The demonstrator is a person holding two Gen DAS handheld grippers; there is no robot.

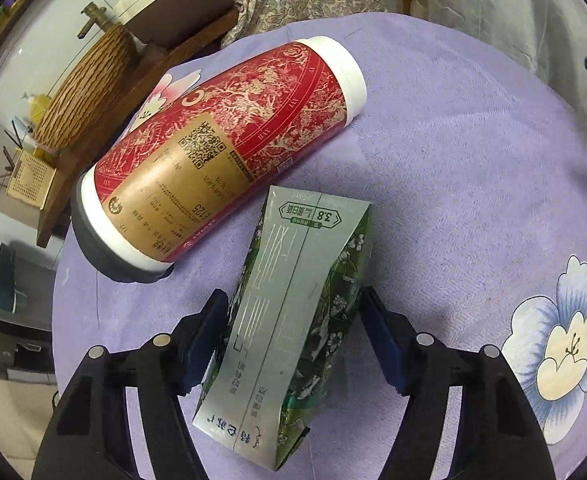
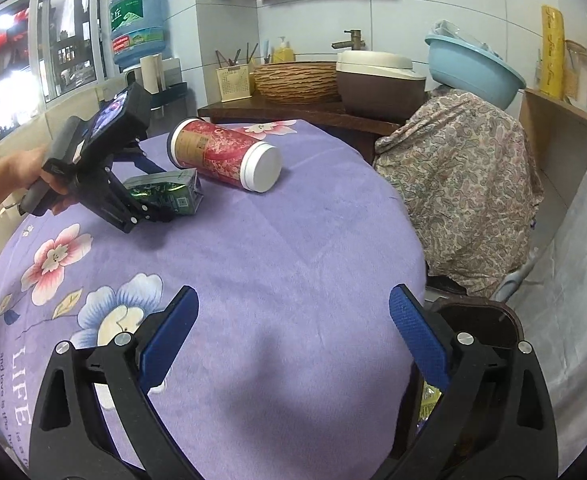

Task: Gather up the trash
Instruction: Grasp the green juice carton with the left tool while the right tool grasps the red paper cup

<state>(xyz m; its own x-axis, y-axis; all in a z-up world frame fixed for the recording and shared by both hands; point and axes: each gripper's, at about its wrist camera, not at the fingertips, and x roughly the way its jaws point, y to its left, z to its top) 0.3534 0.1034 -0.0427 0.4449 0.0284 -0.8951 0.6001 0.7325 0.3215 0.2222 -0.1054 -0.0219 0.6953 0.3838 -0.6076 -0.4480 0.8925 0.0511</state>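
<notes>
A crumpled green drink carton (image 1: 293, 280) lies on the purple flowered tablecloth (image 1: 473, 168). My left gripper (image 1: 293, 320) points down over it, and both blue pads press on the carton's sides. A red tea canister (image 1: 229, 148) with white ends lies on its side just beyond the carton, close to it. In the right wrist view a hand (image 2: 25, 172) holds the left gripper (image 2: 161, 194) on the carton (image 2: 173, 196), with the canister (image 2: 221, 152) behind. My right gripper (image 2: 293, 332) hovers open above the near part of the tablecloth (image 2: 293, 220) with nothing between its fingers.
Behind the table a dark wooden counter (image 2: 277, 110) carries a woven basket (image 2: 297, 80), a rice cooker (image 2: 377, 80) and a chopstick holder (image 2: 233, 82). A chair draped in patterned cloth (image 2: 461, 184) with a blue basin (image 2: 473, 68) stands at the right. The table edge drops off right of my right gripper.
</notes>
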